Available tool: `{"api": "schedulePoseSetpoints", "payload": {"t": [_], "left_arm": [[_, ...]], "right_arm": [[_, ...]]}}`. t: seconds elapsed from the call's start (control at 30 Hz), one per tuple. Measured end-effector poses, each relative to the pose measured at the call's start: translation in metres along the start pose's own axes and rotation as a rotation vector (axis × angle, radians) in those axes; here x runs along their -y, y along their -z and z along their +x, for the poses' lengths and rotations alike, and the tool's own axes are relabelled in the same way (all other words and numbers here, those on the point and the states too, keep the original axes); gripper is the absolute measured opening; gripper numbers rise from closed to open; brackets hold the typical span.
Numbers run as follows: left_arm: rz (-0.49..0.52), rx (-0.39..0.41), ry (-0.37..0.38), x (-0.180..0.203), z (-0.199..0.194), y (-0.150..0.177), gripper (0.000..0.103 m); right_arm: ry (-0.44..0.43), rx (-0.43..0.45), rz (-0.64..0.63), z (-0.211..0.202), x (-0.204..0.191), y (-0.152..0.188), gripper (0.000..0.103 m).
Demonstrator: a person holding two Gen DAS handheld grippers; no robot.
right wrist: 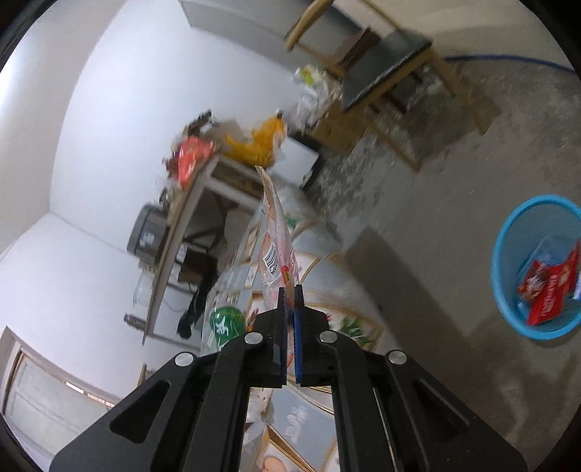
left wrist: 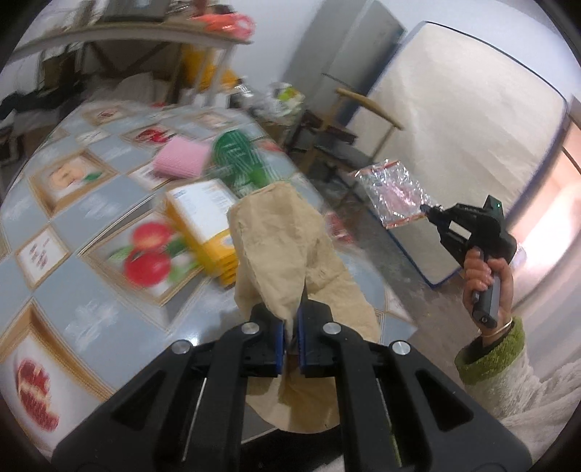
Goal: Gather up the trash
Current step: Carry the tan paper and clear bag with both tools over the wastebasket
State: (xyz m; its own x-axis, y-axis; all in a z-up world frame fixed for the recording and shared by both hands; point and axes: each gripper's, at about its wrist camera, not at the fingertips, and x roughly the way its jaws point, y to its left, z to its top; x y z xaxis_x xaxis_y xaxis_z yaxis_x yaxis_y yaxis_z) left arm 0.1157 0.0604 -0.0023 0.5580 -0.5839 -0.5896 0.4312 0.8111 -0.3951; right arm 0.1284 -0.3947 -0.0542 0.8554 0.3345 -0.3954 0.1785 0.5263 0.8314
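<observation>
My left gripper (left wrist: 290, 325) is shut on a beige cloth (left wrist: 287, 247) and holds it up above the fruit-patterned table (left wrist: 90, 301). My right gripper (right wrist: 289, 301) is shut on a clear plastic wrapper (right wrist: 274, 250) with a barcode. In the left wrist view the right gripper (left wrist: 430, 210) holds that crinkled wrapper (left wrist: 394, 194) in the air to the right of the table, over the floor. A blue trash basket (right wrist: 508, 261) stands on the floor at the right of the right wrist view, with a red packet (right wrist: 548, 290) inside.
On the table lie a yellow box (left wrist: 207, 225), a pink pad (left wrist: 181, 159) and a green bottle (left wrist: 239, 156). A wooden chair (right wrist: 392, 69) stands on the floor beyond. A mattress (left wrist: 468, 145) leans on the wall. A cluttered shelf (left wrist: 138, 32) stands behind the table.
</observation>
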Motion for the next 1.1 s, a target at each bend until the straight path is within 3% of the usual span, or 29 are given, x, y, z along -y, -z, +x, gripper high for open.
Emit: {"api": "schedulePoseSetpoints", "payload": {"t": [0.2, 0.33, 0.53, 0.83, 1.1], "left_arm": [[0.137, -0.031, 0.142, 0.066, 0.035, -0.031, 0.004], [0.187, -0.105, 0.225, 0.110, 0.078, -0.049, 0.004], [0.208, -0.363, 0.335, 0.181, 0.188, -0.065, 0.004], [0.256, -0.706, 0.233, 0.251, 0.362, -0.037, 0.004], [0.324, -0.863, 0.070, 0.278, 0.476, 0.004, 0.005]], "right_arm": [[0.057, 0.142, 0.059, -0.082, 0.050, -0.013, 0.003], [0.112, 0.190, 0.128, -0.117, 0.093, -0.012, 0.003], [0.193, 0.205, 0.266, -0.135, 0.166, 0.002, 0.003], [0.336, 0.166, 0.399, -0.109, 0.249, 0.013, 0.003], [0.467, 0.138, 0.417, -0.072, 0.291, -0.002, 0.003]]}}
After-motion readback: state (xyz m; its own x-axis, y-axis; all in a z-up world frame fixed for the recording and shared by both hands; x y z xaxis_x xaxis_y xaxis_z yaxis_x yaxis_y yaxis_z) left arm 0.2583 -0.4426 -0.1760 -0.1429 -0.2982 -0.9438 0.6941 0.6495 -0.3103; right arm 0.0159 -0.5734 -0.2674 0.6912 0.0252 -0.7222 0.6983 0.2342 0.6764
